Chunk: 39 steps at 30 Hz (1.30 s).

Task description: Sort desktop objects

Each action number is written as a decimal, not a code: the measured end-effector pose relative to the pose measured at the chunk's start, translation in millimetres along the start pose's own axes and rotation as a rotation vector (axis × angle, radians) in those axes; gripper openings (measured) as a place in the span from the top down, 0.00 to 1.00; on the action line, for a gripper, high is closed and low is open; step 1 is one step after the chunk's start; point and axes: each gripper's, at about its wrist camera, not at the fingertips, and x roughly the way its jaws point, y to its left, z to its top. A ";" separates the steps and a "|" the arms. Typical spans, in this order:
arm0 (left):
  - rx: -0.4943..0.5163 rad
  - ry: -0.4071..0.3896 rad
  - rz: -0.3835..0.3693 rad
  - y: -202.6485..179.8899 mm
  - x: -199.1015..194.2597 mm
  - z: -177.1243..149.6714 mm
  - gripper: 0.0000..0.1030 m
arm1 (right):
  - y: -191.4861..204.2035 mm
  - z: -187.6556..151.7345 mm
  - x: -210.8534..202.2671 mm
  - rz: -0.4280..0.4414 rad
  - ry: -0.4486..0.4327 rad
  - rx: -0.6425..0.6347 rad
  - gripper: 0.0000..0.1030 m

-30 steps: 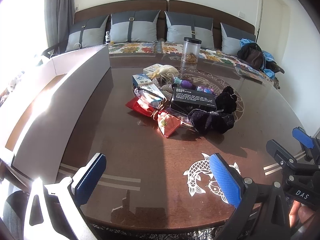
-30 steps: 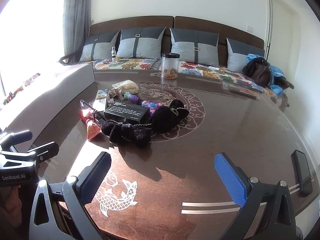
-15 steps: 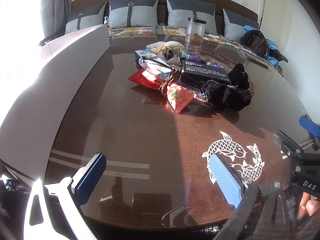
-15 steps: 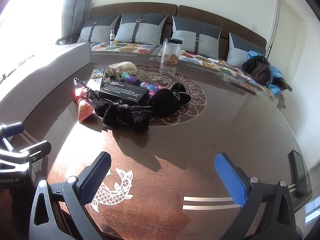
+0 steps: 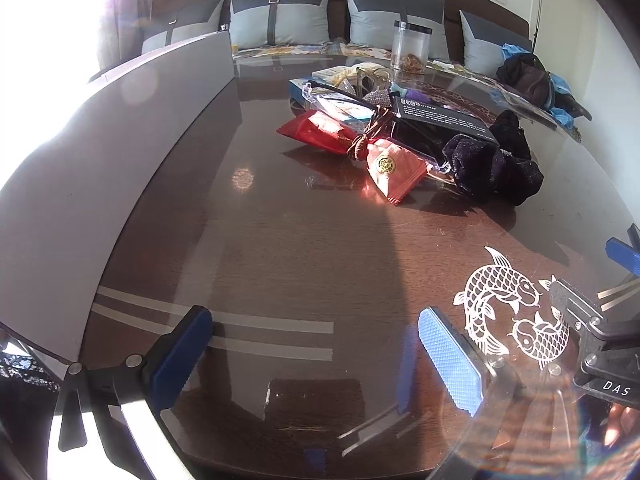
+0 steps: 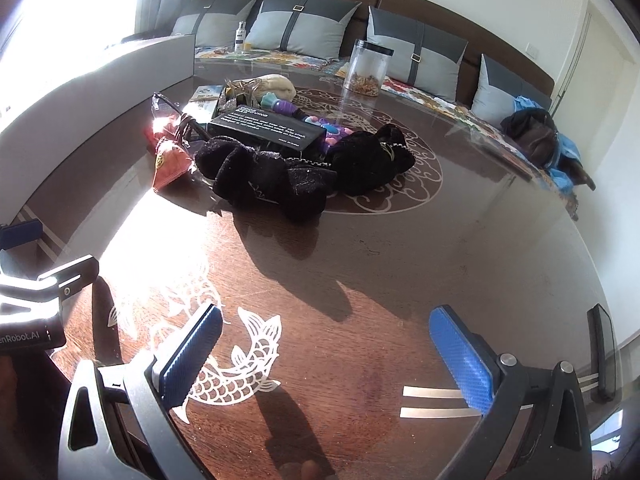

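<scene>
The left gripper point(image 5: 316, 354) is held open above the table point(image 5: 304, 248); a pink pouch point(image 5: 394, 168) is seen at one o'clock.

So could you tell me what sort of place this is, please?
Most likely a home living or dining room: a round wooden table with fish inlays, a cushioned bench sofa along the wall, and a snack jar.

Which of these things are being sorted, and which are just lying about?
Being sorted: black box, black velvet pouches, red packets, purple toy.

Lying about: snack jar, phone, sofa cushions, dark bag.
</scene>
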 end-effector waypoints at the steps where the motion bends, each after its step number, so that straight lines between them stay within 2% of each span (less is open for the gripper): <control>1: 0.001 -0.002 0.000 0.1 0.0 0.0 0.00 | 0.0 -0.2 1.7 0.004 0.005 0.001 0.00; 13: 0.005 -0.026 -0.005 1.8 -0.2 -1.1 0.00 | 1.9 -1.5 11.5 0.030 0.021 0.007 0.00; 39: 0.007 -0.021 -0.004 1.2 0.2 -0.8 0.00 | -6.7 -5.9 16.5 0.091 0.022 0.086 0.00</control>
